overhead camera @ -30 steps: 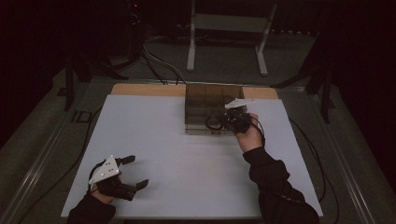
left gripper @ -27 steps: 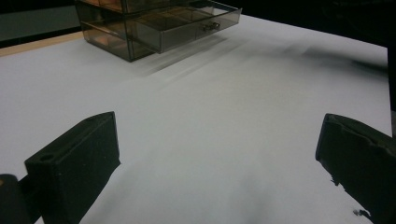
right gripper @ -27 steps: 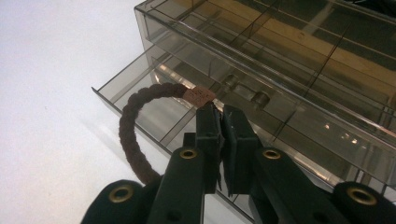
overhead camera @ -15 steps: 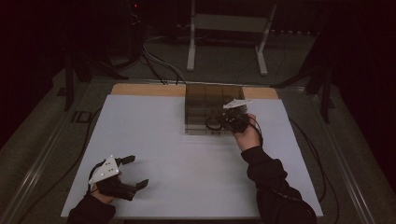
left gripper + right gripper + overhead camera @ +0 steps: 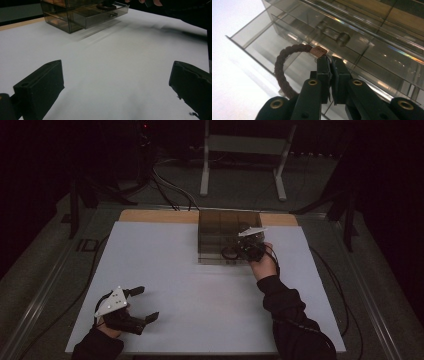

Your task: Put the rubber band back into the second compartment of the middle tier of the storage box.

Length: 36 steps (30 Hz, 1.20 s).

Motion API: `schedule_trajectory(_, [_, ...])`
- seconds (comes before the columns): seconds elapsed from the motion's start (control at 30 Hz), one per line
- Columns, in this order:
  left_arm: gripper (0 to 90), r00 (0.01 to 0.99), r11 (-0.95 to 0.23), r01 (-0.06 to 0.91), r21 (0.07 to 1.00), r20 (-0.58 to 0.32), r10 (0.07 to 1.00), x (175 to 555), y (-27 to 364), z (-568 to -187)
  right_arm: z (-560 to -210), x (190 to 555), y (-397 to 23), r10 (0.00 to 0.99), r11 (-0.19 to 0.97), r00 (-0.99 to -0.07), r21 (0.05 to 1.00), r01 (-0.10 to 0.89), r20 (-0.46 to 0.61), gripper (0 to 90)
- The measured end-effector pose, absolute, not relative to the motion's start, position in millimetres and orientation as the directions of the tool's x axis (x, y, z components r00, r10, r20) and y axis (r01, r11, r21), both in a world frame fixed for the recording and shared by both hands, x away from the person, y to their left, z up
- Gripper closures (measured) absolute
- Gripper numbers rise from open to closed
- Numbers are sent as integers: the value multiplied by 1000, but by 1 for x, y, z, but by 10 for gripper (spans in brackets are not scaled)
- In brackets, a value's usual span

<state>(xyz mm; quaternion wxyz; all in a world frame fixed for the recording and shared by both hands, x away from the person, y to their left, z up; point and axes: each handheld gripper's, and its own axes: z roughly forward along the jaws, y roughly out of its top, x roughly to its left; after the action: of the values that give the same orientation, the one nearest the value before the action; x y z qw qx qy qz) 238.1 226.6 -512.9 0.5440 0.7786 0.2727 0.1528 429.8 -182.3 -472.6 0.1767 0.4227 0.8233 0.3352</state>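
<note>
A smoky see-through drawer box (image 5: 220, 227) stands at the back middle of the white table top (image 5: 200, 300). Its lower drawer (image 5: 262, 42) is pulled out toward me. My right gripper (image 5: 239, 253) hangs over that open drawer, shut on a dark braided band (image 5: 280, 67) at its small copper tag (image 5: 318, 51). The band loops out to the left of the jaws above the drawer floor. My left gripper (image 5: 146, 303) rests near the table's front left, open, with bare table between its fingers (image 5: 40, 87). The drawer (image 5: 105, 15) and band also appear far off in the left gripper view.
A wooden strip (image 5: 155, 216) edges the table behind the white top. Cables (image 5: 170, 185) and a white metal stand (image 5: 242, 150) lie on the floor beyond. A cable (image 5: 330, 275) trails along the table's right side.
My right gripper has sunk a little toward the open drawer with the band still in it. The left gripper has kept still.
</note>
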Motion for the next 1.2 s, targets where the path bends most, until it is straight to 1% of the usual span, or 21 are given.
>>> schedule_trajectory(0.4, [4, 807, -261, 258, 930, -59, 588, 238, 226, -513, -481, 439, -182, 821, 431, -571, 673, 601, -16, 856])
schedule_trajectory(0.87, [4, 807, -257, 257, 932, -60, 588, 238, 226, -512, -484, 443, -175, 804, 483, -593, 622, 616, -38, 851])
schedule_trajectory(1.2, [4, 808, -262, 256, 930, -57, 587, 238, 226, -513, -479, 444, -176, 811, 457, -585, 639, 618, -15, 843])
